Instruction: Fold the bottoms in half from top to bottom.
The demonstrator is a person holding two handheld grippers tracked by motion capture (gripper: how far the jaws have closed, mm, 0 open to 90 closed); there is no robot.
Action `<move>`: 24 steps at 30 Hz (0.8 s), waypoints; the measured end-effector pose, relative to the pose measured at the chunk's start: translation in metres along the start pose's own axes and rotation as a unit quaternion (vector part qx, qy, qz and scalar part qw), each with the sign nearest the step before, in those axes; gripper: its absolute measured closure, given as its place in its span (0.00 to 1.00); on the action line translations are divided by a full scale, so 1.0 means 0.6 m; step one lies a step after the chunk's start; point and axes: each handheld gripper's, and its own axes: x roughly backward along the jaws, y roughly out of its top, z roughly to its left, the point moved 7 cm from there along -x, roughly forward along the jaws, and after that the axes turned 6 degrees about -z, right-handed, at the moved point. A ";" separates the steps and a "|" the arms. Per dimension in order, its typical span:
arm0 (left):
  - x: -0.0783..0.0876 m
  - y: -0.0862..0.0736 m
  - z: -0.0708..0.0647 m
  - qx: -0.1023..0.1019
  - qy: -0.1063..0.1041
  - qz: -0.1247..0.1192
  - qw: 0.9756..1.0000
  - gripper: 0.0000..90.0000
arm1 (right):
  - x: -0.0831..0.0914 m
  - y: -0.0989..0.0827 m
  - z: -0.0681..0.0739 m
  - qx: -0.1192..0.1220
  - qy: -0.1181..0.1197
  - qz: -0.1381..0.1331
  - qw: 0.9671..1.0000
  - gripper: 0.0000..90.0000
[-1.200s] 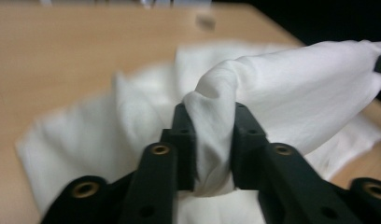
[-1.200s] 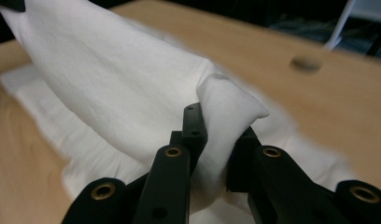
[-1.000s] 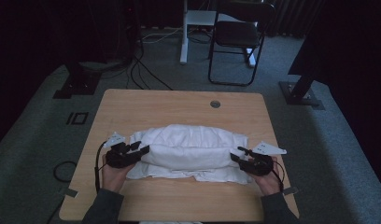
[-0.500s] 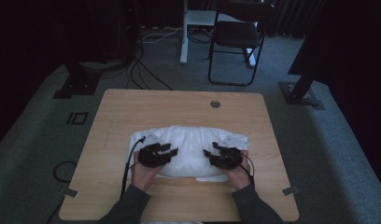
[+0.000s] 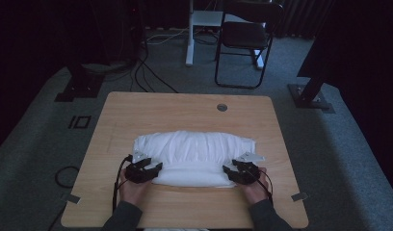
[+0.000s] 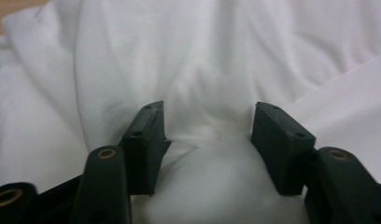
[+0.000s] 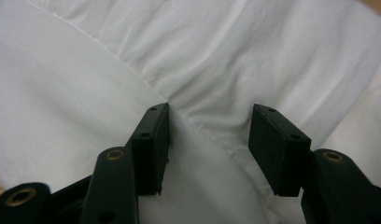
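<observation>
A white cloth [image 5: 194,149] lies bunched in a wide folded bundle on the wooden table [image 5: 185,106]. My left gripper [image 5: 157,168] rests at the cloth's front left corner and my right gripper [image 5: 228,170] at its front right corner, both pointing inward. In the left gripper view the left gripper [image 6: 207,121] stands open, with a soft bulge of cloth [image 6: 202,56] lying between the jaws. The right gripper [image 7: 209,123] is open too, over a hem seam of the cloth [image 7: 254,51] that runs between the jaws. Neither pair of jaws pinches the fabric.
A round cable hole [image 5: 222,107] sits near the table's far edge. Beyond the table stand a black chair [image 5: 242,38] and a white post [image 5: 189,33]. Cables and dark stand bases [image 5: 79,89] [image 5: 310,96] lie on the grey carpet.
From the cloth's outer ends both grippers swung inward over it, then drew back to its front edge. The front of the cloth now looks folded in on itself.
</observation>
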 end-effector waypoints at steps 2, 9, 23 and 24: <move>-0.004 -0.002 0.003 -0.002 0.017 -0.004 1.000 0.35 | -0.003 -0.001 0.000 0.002 0.000 0.002 1.000 0.53; 0.005 0.010 0.044 0.039 0.069 -0.024 0.997 0.12 | -0.040 0.007 0.002 0.013 0.009 0.006 1.000 0.53; -0.016 -0.010 0.067 0.069 0.099 0.015 0.993 0.00 | -0.050 0.009 0.003 0.005 0.023 -0.004 1.000 0.53; -0.016 -0.010 0.067 0.070 0.098 0.015 0.993 0.00 | -0.050 0.009 0.003 0.005 0.023 -0.004 1.000 0.53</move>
